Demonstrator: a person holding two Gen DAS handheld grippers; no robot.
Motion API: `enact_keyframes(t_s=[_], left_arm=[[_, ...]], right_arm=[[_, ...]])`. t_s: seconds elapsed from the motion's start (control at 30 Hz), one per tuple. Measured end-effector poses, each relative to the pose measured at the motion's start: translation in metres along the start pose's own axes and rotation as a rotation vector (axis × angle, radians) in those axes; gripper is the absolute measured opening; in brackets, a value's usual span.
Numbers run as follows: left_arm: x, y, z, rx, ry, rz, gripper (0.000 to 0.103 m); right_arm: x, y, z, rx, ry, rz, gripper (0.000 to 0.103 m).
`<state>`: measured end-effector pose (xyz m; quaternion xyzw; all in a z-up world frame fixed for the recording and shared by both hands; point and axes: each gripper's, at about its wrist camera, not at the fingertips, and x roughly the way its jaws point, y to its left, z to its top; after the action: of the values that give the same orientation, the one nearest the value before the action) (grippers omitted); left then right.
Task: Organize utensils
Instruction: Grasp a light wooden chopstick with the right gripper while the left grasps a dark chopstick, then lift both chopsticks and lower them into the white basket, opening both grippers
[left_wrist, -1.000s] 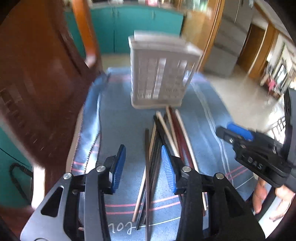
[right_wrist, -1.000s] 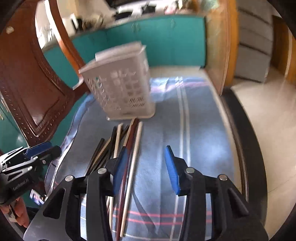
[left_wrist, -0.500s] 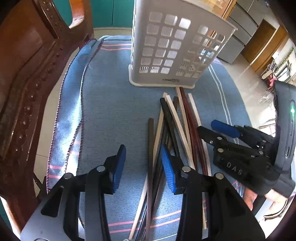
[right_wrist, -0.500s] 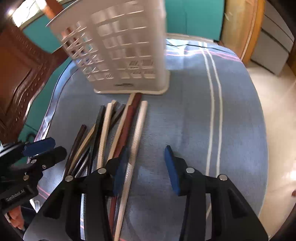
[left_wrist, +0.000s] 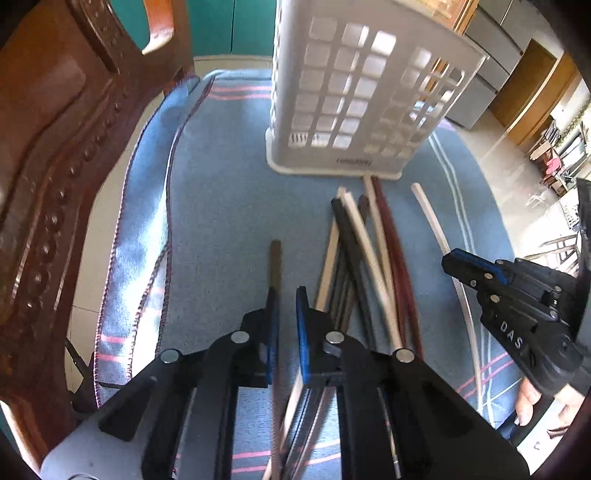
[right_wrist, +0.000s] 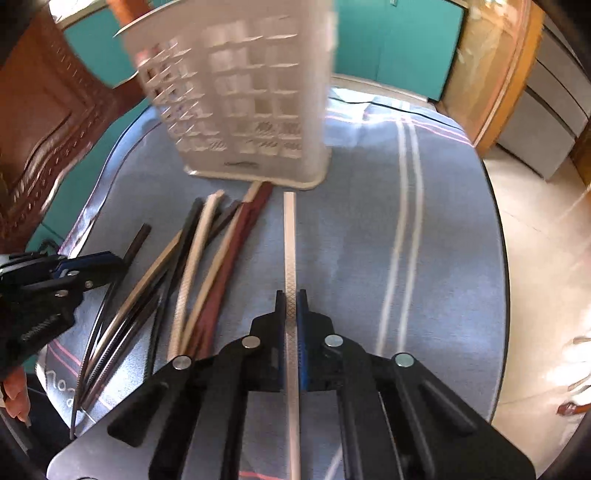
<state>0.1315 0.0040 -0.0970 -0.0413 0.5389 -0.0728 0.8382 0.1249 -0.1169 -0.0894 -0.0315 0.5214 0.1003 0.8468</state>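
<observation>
Cross-hatched white chopstick (right_wrist: 289, 258) clamped in right gripper (right_wrist: 291, 295) (left gripper (left_wrist: 286, 295) pinching brown chopstick (left_wrist: 275, 258)).

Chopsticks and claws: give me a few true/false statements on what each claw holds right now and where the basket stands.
1. The right claw is shut on a white chopstick. True.
2. The left claw grips a dark brown chopstick. True.
3. The white slotted basket lies tipped on its side. False: it stands upright on the blue cloth.
4. All chopsticks are already in the basket. False: a loose chopstick pile lies on the cloth in front of it.
5. The white chopstick's far end points toward the basket. True.
</observation>
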Motion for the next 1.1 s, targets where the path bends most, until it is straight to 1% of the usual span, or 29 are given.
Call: enact_keyframes(t_s=[0.13, 0.17, 0.2, 0.23, 0.27, 0.3, 0.4, 0.47, 0.5, 0.57, 0.6, 0.63, 0.67, 0.7, 0.8, 0.83, 0.93, 0.97, 1.0, 1.03, 1.1], left_arm=[[0.007, -0.003, 0.005, -0.013, 0.019, 0.025, 0.011], [0.015, -0.001, 0.005, -0.013, 0.025, 0.032, 0.011], [0.020, -0.005, 0.007, -0.012, 0.032, 0.047, 0.012], [0.022, -0.006, 0.007, -0.008, 0.030, 0.068, 0.016], [0.028, -0.011, 0.009, -0.007, 0.037, 0.081, 0.018], [0.032, -0.010, 0.008, -0.008, 0.048, 0.090, 0.018], [0.037, -0.014, 0.009, 0.010, 0.040, 0.125, 0.019], [0.039, -0.017, 0.009, 0.015, 0.037, 0.136, 0.019], [0.039, -0.018, 0.009, 0.015, 0.036, 0.138, 0.019], [0.040, -0.019, 0.012, 0.009, 0.037, 0.135, 0.019], [0.043, -0.020, 0.015, 0.008, 0.037, 0.134, 0.018], [0.042, -0.022, 0.016, 0.005, 0.034, 0.135, 0.011], [0.040, -0.021, 0.016, 0.000, 0.027, 0.135, 0.008], [0.038, -0.018, 0.016, -0.006, 0.017, 0.131, 0.008], [0.018, -0.013, 0.020, -0.025, -0.040, 0.105, 0.007], [0.008, -0.013, 0.021, -0.029, -0.070, 0.092, 0.007], [-0.014, -0.013, 0.022, -0.037, -0.120, 0.064, 0.007], [-0.026, -0.013, 0.022, -0.041, -0.142, 0.041, 0.007], [-0.038, -0.014, 0.022, -0.044, -0.167, 0.021, 0.007], [-0.050, -0.017, 0.025, -0.044, -0.197, 0.001, 0.007], [-0.087, -0.022, 0.027, -0.030, -0.283, -0.038, 0.007]], right_arm=[[-0.002, -0.015, 0.001, 0.049, 0.011, 0.000, 0.008], [-0.002, -0.016, 0.002, 0.050, 0.010, 0.001, 0.011], [0.000, -0.015, 0.003, 0.048, 0.011, -0.002, 0.017], [0.001, -0.015, -0.001, 0.043, 0.011, -0.007, 0.020], [0.002, -0.012, 0.000, 0.034, 0.012, -0.017, 0.026], [0.004, -0.009, -0.001, 0.026, 0.011, -0.025, 0.028], [0.008, 0.002, 0.000, -0.013, 0.005, -0.051, 0.029], [0.008, 0.012, 0.001, -0.050, -0.010, -0.089, 0.029], [0.015, 0.013, 0.006, -0.060, -0.014, -0.099, 0.029], [0.018, 0.017, 0.010, -0.067, -0.014, -0.107, 0.029], [0.018, 0.018, 0.010, -0.068, -0.012, -0.105, 0.021], [0.017, 0.017, 0.010, -0.061, -0.008, -0.081, 0.012], [0.017, 0.017, 0.011, -0.055, -0.006, -0.061, 0.007], [0.015, 0.016, 0.011, -0.043, -0.012, -0.046, 0.007], [0.000, 0.012, 0.014, -0.023, -0.072, -0.031, 0.006], [-0.011, 0.009, 0.015, -0.007, -0.102, -0.021, 0.006], [-0.050, 0.000, 0.015, 0.040, -0.190, 0.040, 0.006], [-0.071, -0.005, 0.015, 0.058, -0.233, 0.068, 0.006], [-0.084, -0.008, 0.015, 0.068, -0.263, 0.083, 0.007], [-0.100, -0.014, 0.015, 0.082, -0.302, 0.099, 0.007], [-0.134, -0.025, 0.018, 0.107, -0.374, 0.135, 0.007]])
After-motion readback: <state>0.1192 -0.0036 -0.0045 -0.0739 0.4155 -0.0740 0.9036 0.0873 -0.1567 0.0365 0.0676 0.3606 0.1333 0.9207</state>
